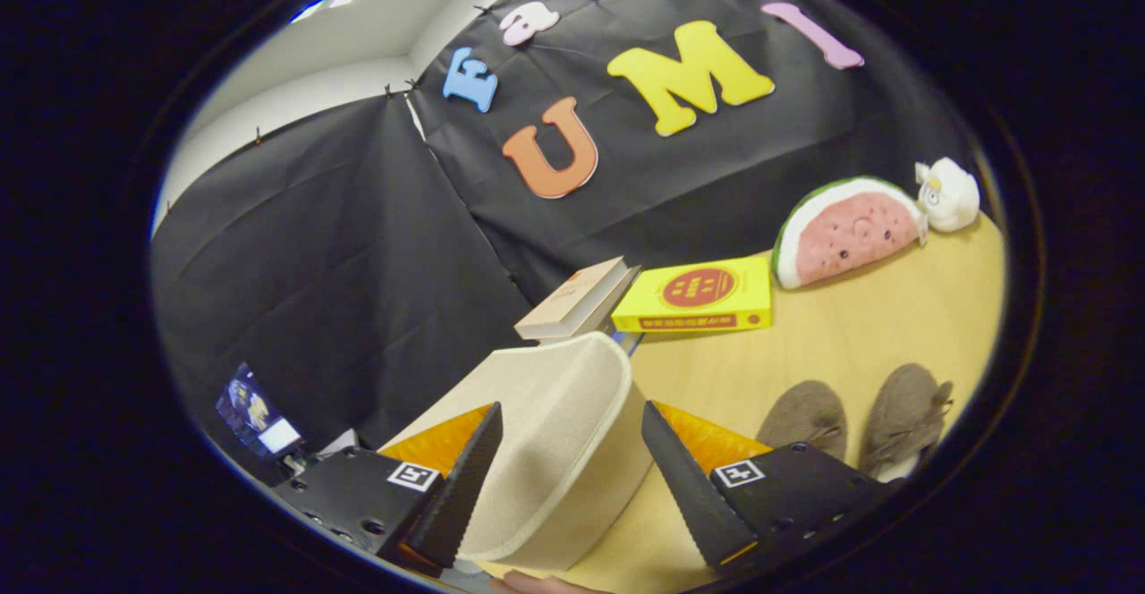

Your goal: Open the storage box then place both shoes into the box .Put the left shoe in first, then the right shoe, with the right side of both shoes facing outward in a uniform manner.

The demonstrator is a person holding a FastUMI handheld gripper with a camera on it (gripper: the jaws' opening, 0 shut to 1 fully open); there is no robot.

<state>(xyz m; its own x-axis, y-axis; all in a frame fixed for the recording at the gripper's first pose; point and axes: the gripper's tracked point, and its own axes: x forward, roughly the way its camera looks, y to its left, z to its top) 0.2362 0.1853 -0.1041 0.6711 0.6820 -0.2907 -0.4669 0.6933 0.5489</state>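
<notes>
On the pale wooden worktop (859, 326) the gripper (564, 478) stands wide around the storage box's raised cream lid (555, 415), pressing neither side, so the lid could flop shut, while both shoes (863, 415) wait just beyond.

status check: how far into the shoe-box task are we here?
Early. In hand: the storage box's cream lid stands raised between the fingers of the claw, which look spread with small gaps, so opening looks underway rather than finished. Left: both brown shoes sit on the wooden table beyond the claw; neither is boxed.
</notes>
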